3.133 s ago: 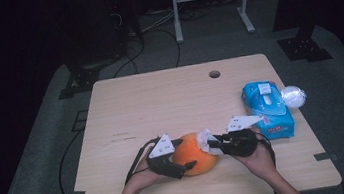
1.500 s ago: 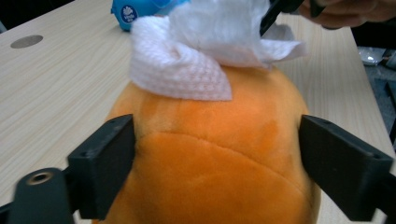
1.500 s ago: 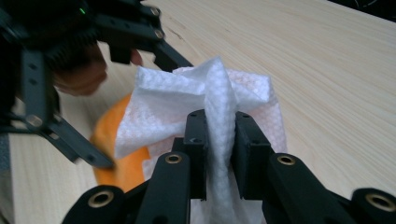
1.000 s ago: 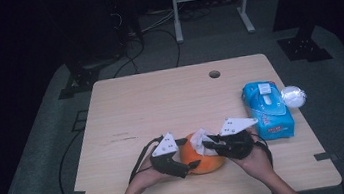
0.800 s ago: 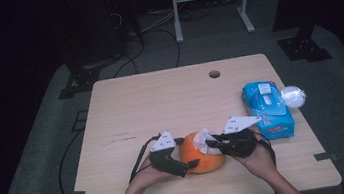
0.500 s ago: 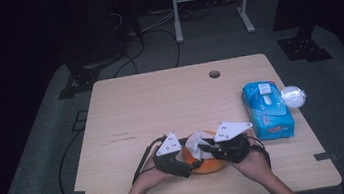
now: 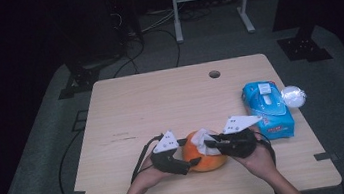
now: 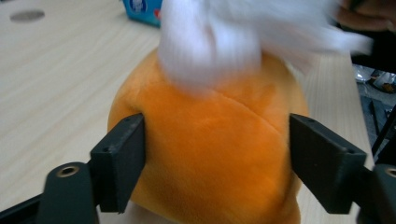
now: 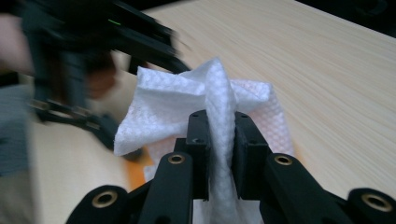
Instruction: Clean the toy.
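Both hand-held grippers unchanged: plush [image 7: 207, 157] clamped, wipe [image 9: 205, 107] pinched.

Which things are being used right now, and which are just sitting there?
In use:
orange plush toy, squeezed by the left gripper
white wipe, pinched in the right gripper

Just lying about:
blue wipes pack
clear wrapper beside it

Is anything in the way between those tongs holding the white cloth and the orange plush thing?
Nothing visible. The right tongs pinch the white textured wipe directly over the round orange plush toy, which the left tongs clamp.
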`<state>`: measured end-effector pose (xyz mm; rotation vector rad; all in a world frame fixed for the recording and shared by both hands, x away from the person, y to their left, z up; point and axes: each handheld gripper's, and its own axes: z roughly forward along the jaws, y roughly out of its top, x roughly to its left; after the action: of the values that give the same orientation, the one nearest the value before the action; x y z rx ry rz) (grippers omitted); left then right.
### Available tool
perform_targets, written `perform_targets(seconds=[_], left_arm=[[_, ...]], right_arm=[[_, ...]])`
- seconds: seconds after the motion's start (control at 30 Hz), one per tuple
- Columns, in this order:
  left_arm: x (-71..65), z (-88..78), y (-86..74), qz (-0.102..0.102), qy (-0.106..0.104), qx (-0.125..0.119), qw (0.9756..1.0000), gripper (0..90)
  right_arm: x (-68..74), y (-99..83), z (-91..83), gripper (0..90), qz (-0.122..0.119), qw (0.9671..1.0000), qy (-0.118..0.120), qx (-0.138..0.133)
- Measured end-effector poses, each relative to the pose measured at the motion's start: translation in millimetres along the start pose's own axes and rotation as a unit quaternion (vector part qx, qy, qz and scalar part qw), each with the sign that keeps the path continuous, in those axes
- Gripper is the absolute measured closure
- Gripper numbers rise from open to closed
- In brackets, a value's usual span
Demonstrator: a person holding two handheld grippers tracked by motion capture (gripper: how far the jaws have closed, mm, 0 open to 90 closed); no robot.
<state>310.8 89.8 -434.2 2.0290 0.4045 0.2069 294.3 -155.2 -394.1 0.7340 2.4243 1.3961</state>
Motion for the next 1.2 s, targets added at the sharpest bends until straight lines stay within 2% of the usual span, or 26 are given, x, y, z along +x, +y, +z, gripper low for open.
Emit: perform_targets(seconds=[0.03,0.07,0.13,0.2,0.27,0.3,0.33,0.37,0.43,0.57,0.63,0.73,0.77,0.8,0.83,0.9,0.93,1.0,1.07,1.1,1.13,1.2], left_arm=[[-1.5,-0.4,1.0,0.006,0.001,-0.002,1.0,24.8],[-2.9,-0.8,1.6,0.012,0.001,-0.002,0.9999,25.4],[-2.4,-0.9,-0.7,0.013,0.0,0.001,0.9999,25.1],[2.0,-0.5,-4.3,0.002,-0.005,0.003,1.0,20.6],[5.9,1.0,-7.1,-0.01,-0.012,0.009,0.9998,12.0],[7.5,3.6,-9.4,-0.016,-0.013,0.027,0.9994,7.3],[7.6,5.2,-11.4,-0.01,-0.012,0.034,0.9993,6.6],[6.8,7.0,-13.8,-0.002,-0.011,0.033,0.9994,7.2],[5.9,7.7,-13.5,-0.002,-0.01,0.032,0.9994,12.1],[4.0,4.3,-10.0,0.008,-0.005,0.029,0.9995,19.1],[2.6,3.3,-8.3,0.011,-0.003,0.023,0.9997,21.8],[0.1,3.5,-6.4,0.023,0.0,0.029,0.9993,22.1],[-0.4,3.3,-7.4,0.027,0.0,0.035,0.999,22.1],[0.0,3.0,-8.2,0.026,0.001,0.036,0.999,22.2],[0.6,2.7,-9.0,0.021,0.0,0.033,0.9992,22.2],[0.9,2.4,-9.6,0.021,-0.001,0.035,0.9991,22.2],[0.8,2.5,-9.6,0.021,-0.001,0.035,0.9992,22.0],[1.4,3.3,-8.9,0.01,-0.003,0.032,0.9994,18.7],[3.3,2.7,-8.1,-0.016,-0.018,0.018,0.9995,13.8],[4.8,2.6,-7.3,-0.038,-0.032,0.008,0.9987,11.9],[5.2,2.6,-6.8,-0.045,-0.034,0.007,0.9984,10.7],[4.6,3.8,-6.4,-0.052,-0.028,0.009,0.9982,11.0]], right_arm=[[6.7,4.2,1.3,77.3,-0.022,0.9997,-0.005,0.005],[9.3,6.1,1.8,77.3,-0.032,0.9994,-0.01,0.008],[7.9,6.7,3.2,77.4,-0.037,0.999,-0.018,0.018],[0.7,0.9,5.1,77.6,-0.03,0.9987,-0.028,0.032],[-10.6,-8.5,5.7,77.6,0.0,0.9994,-0.016,0.032],[-13.8,-10.1,4.9,77.6,0.007,0.9994,-0.015,0.03],[-18.4,-10.9,2.0,77.6,0.015,0.9993,-0.019,0.029],[-21.0,-10.9,0.0,77.6,0.02,0.9993,-0.019,0.026],[-24.7,-11.2,-3.2,77.6,0.03,0.9991,-0.021,0.024],[-19.0,-7.7,-5.2,77.8,0.018,0.9992,-0.03,0.02],[-12.3,-2.3,-6.7,77.9,0.013,0.9997,-0.016,0.011],[6.1,4.7,0.3,77.8,-0.008,0.9997,0.018,0.011],[11.0,6.1,2.7,77.8,-0.018,0.9995,0.019,0.017],[16.0,8.4,6.1,77.8,-0.039,0.9989,0.013,0.025],[15.7,9.1,6.5,77.9,-0.04,0.9988,0.01,0.026],[7.6,9.1,5.2,78.0,-0.025,0.9994,-0.004,0.023],[-1.6,7.3,3.1,77.9,-0.008,0.9996,-0.015,0.021],[-15.6,1.1,-0.6,77.9,0.016,0.9992,-0.029,0.022],[-22.9,-7.3,-2.5,77.9,0.038,0.9988,-0.021,0.021],[-23.9,-9.8,-3.1,77.9,0.045,0.9987,-0.015,0.02],[-23.3,-11.8,-3.9,77.9,0.049,0.9986,-0.006,0.019],[-18.4,-11.8,-4.0,77.9,0.041,0.9989,-0.003,0.023]])
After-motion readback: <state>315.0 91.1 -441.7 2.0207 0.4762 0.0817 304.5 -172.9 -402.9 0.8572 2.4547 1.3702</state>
